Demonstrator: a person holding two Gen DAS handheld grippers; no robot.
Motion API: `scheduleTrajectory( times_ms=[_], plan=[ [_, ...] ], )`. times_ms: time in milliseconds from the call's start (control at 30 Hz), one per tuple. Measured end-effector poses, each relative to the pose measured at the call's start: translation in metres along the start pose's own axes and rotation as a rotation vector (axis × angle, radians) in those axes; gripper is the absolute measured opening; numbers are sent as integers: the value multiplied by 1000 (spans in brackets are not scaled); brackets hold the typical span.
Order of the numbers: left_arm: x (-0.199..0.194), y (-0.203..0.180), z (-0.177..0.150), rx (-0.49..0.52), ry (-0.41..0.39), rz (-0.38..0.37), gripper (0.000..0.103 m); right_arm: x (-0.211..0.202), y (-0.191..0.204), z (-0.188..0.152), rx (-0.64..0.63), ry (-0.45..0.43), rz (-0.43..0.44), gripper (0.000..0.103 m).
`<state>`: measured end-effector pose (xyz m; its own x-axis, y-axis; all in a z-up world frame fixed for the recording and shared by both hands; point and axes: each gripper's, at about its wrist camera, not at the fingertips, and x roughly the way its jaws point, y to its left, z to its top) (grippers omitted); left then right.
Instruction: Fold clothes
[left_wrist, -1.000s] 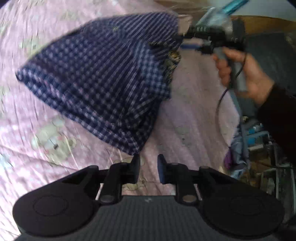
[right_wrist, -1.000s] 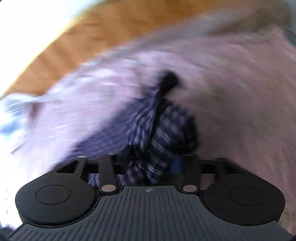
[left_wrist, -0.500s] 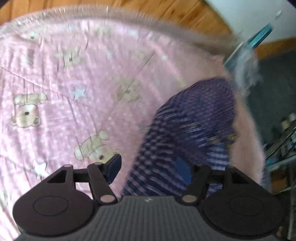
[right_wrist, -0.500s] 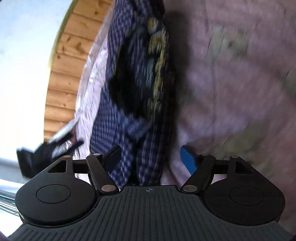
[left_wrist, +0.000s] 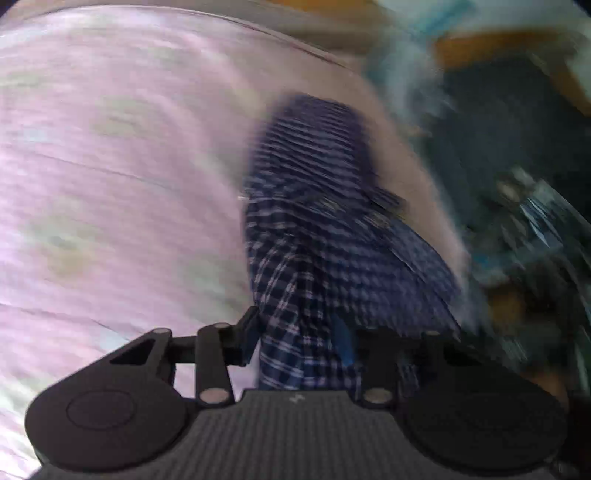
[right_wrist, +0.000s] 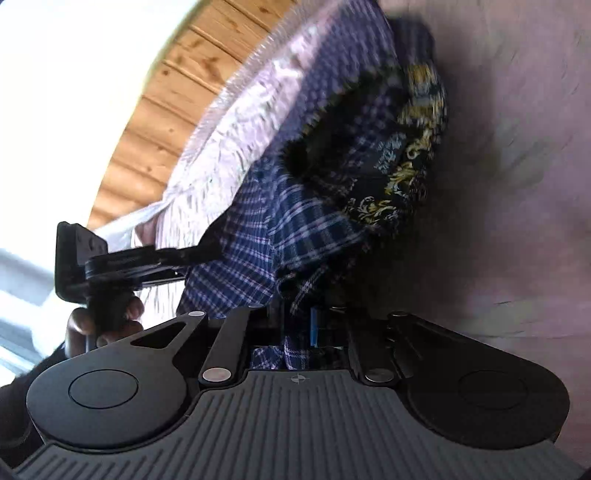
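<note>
A dark blue checked garment (left_wrist: 317, 236) with a black and gold patterned lining (right_wrist: 402, 173) hangs over the pink bedsheet (left_wrist: 110, 166). My left gripper (left_wrist: 299, 332) has cloth between its fingers, jaws close around it. My right gripper (right_wrist: 306, 325) is shut on a bunched edge of the same garment (right_wrist: 280, 229). The left gripper also shows in the right wrist view (right_wrist: 207, 251), pinching the cloth's far edge, a hand on its handle. Both views are motion blurred.
The pink sheet with bear prints covers the bed. A wooden plank wall (right_wrist: 177, 96) stands behind it. Dark clutter and a dark floor (left_wrist: 517, 166) lie off the bed's right edge.
Both grippers were open half a second ago and have closed on the garment. The left gripper has moved in to the cloth, which now hangs between both.
</note>
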<state>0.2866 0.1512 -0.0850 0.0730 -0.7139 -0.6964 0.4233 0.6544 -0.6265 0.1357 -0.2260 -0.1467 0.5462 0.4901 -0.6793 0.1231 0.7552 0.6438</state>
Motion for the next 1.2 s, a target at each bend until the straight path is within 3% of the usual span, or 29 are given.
scheduleTrajectory(
  times_ms=[100,200,233,300,400,467,567,633,667,733,767,800,967,1100,1200],
  plan=[
    [16,-19,-17,42,26,-37,52,-50,-40,0,-45,61,-130,10],
    [27,3,-2,-90,-37,-3,62,-62,-85,-7,23,106,-189,14],
    [30,13,6,-141,-63,10,66,-63,-93,-10,47,94,-176,17],
    [35,31,29,-219,-124,11,78,-65,-102,-14,87,58,-157,34],
    [49,46,66,-282,-169,-12,80,-79,-101,-21,124,-54,-136,66],
    [65,47,90,-281,-158,-29,81,-81,-104,-30,169,-98,-98,71],
    [108,29,124,-213,-95,-28,81,-72,-107,-46,204,-77,-29,73],
    [135,19,137,-181,-55,32,79,-68,-106,-49,184,-65,-22,75],
    [141,15,143,-162,-63,27,79,-66,-105,-50,172,-61,-23,74],
    [149,4,150,-139,-68,61,67,-63,-104,-52,147,-52,-24,53],
    [152,-2,152,-123,-68,56,40,-61,-103,-53,134,-47,-24,25],
    [151,-9,153,-100,-78,60,18,-61,-100,-51,117,-40,-30,21],
    [88,-22,140,-94,-234,66,12,-80,-79,-30,-6,-8,-47,13],
    [-3,-24,115,-189,-416,87,11,-103,-42,32,-224,32,-18,12],
    [-77,-35,85,-290,-562,170,12,-106,-16,92,-391,85,27,12]
  ],
)
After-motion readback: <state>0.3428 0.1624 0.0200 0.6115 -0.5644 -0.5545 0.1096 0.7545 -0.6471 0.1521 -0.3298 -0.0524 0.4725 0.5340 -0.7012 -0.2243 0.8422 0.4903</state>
